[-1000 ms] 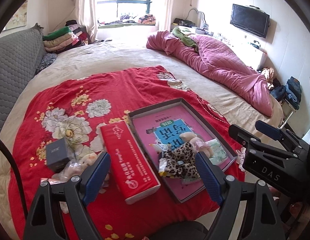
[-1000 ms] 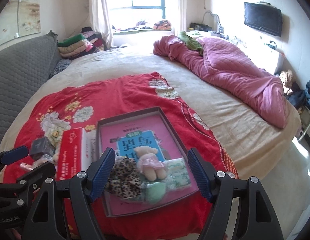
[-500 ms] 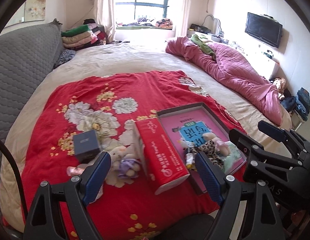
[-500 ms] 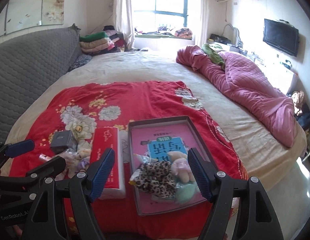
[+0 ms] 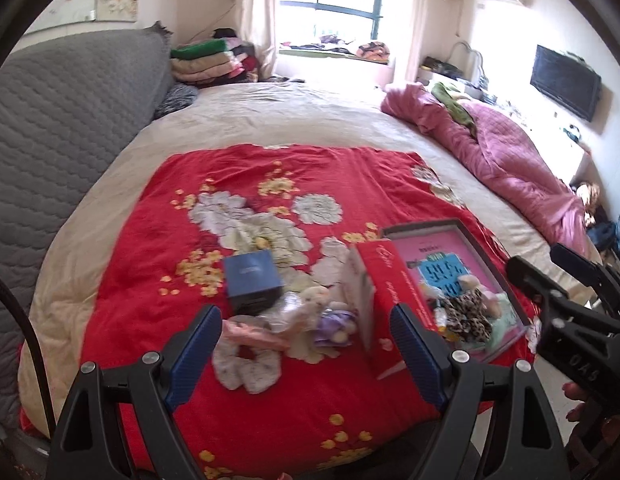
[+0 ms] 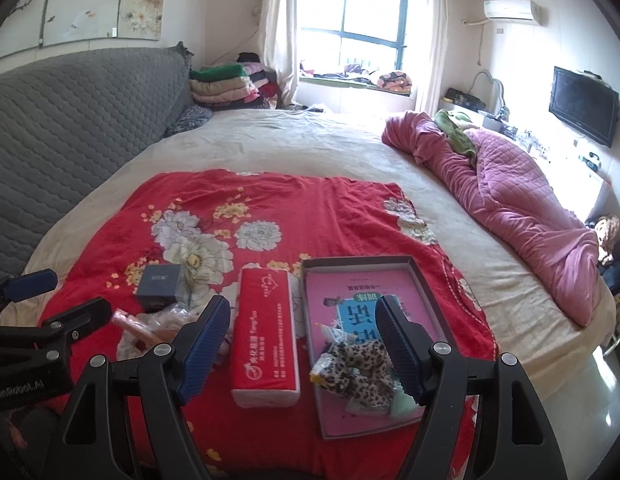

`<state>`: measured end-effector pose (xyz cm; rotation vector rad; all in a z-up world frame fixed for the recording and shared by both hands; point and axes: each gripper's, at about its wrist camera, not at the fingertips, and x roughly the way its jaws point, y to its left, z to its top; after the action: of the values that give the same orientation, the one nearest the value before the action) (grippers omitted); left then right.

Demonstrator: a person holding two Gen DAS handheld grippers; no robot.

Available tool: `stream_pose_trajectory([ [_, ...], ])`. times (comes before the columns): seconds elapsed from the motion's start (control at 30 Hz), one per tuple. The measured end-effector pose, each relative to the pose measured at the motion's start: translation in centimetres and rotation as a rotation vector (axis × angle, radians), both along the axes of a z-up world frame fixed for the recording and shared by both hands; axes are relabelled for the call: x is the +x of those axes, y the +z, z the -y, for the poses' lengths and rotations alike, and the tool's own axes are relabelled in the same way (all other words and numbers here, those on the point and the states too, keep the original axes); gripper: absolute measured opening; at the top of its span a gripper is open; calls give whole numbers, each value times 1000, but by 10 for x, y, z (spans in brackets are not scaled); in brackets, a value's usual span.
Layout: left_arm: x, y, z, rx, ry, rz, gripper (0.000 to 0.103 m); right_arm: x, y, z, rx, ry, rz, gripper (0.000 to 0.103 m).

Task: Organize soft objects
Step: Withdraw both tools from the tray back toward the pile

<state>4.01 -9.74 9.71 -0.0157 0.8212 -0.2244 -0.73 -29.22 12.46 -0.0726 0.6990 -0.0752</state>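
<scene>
Through the left wrist camera, the left gripper (image 5: 305,344) hangs with jaws wide and empty above loose soft toys: a purple plush (image 5: 336,322) and a pink fabric piece (image 5: 249,330) on the red blanket (image 5: 269,420), beside a blue box (image 5: 251,282) and a red tissue pack (image 5: 384,292). Best to drop straight onto one toy and pinch its middle.

From the right wrist camera, the right gripper (image 6: 303,346) is likewise wide and empty, over the tray (image 6: 322,408) holding the leopard plush (image 6: 356,372). It should stay clear of the tray wall.
</scene>
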Motion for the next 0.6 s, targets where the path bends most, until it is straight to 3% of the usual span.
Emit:
stream_pose_trajectory([
  [0.3, 5, 1, -56, -25, 100, -5, 85, 6, 7, -23, -6, 41, 11, 76],
  [0.6, 9, -21, -83, -23, 148, -52, 85, 11, -4, -50, -36, 109, -5, 76],
])
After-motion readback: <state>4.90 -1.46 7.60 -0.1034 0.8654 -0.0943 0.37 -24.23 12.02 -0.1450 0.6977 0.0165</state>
